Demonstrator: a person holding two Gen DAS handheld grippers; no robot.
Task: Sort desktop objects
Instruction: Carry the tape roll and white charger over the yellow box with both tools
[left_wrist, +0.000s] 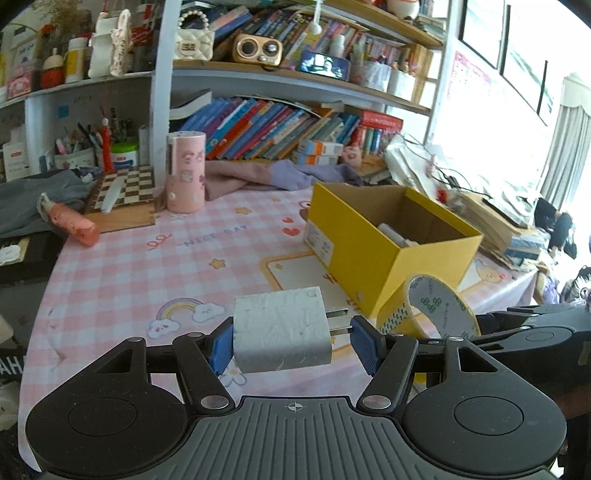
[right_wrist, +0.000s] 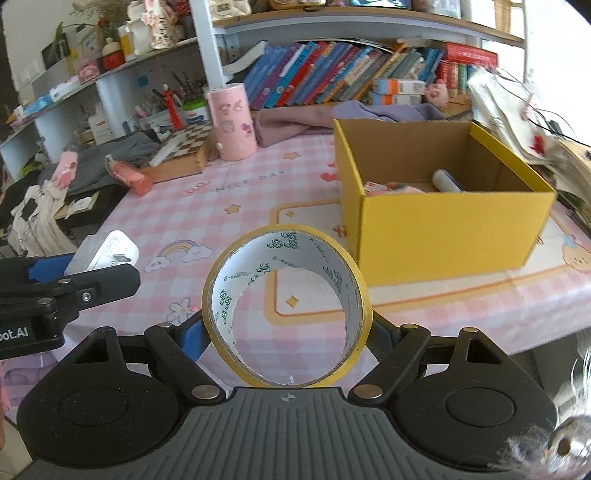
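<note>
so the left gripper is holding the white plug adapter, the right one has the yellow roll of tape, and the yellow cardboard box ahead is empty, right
Not quite: the yellow cardboard box is not empty. The right wrist view shows a white cylindrical item and a pink item inside. The rest holds: the left gripper holds the white plug adapter, the right gripper the yellow roll of tape.

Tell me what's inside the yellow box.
Inside the yellow box: a white cylindrical tube and a pink packet on the floor. The near wall hides the floor just behind it.
</note>
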